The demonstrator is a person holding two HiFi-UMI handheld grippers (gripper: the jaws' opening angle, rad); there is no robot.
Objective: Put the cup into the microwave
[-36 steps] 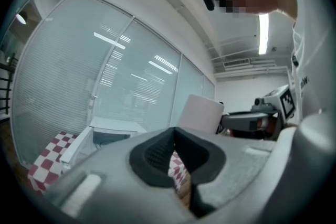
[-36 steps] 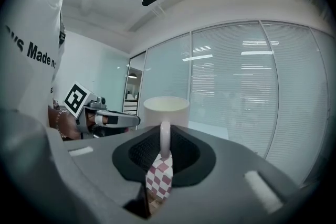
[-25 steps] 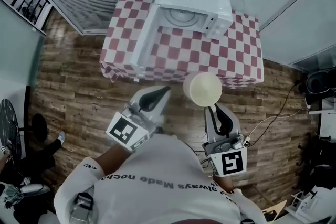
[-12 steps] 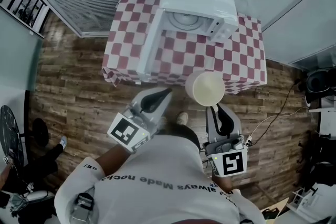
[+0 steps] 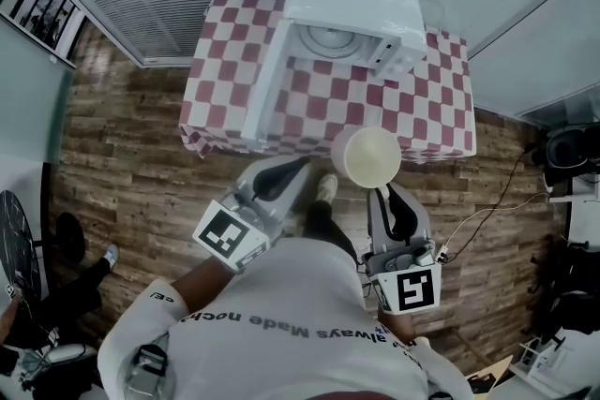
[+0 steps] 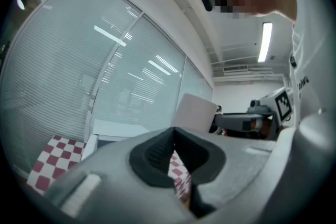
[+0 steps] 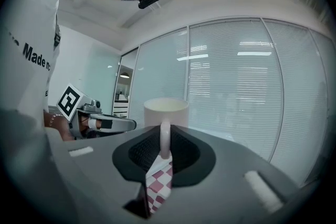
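While looking down from the head, find the cup [image 5: 367, 157] in the air at 6 o'clock of the open microwave [image 5: 352, 0], carried by the right gripper [image 5: 380, 193]. Through the left gripper view, see the left gripper [image 6: 175, 140] closed on nothing. Through the right gripper view, see the handle [image 7: 164, 139] pinched tight; next, likely carry forward to 12 o'clock, inside.

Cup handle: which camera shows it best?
The right gripper view: the handle stands upright, pinched between the right gripper's jaws. The head view shows only the cup's open top from above; the left gripper view shows its plain side, no handle.
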